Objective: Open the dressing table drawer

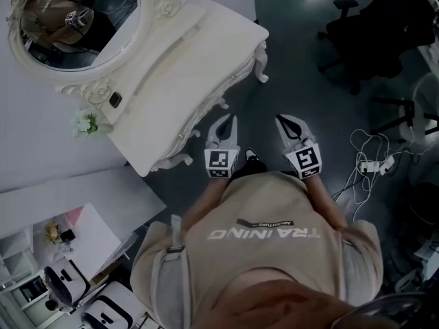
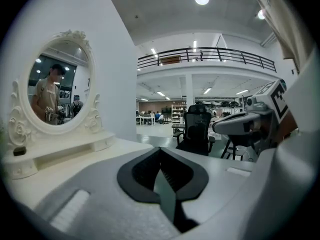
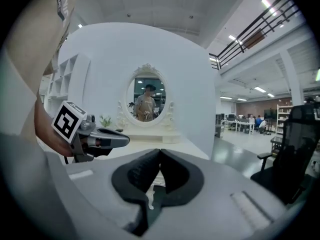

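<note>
You stand at the front edge of the dressing table point(image 1: 199, 53), which sits against the white wall with its oval mirror point(image 1: 75, 19) along the back edge. The drawer lies under that front edge, but the head view is too steep to show its face, and neither gripper view shows it.

You hold both grippers side by side above the dark floor point(image 1: 302, 81), just off the table's front edge and touching nothing. The left gripper point(image 1: 230, 122) is the closer of the 2 to the table. Its jaws are clenched tip to tip, with nothing between them. The right gripper point(image 1: 282, 120) is just beside it, farther from the table. Its jaws are likewise pressed together and empty.

A small sprig of flowers point(image 1: 86, 122) stands by the table's back left corner. A small dark object point(image 1: 115, 100) rests on the low shelf under the mirror. Office chairs point(image 1: 370, 19) stand well apart across the floor, and white cables point(image 1: 374, 160) lie on the floor to your right.
</note>
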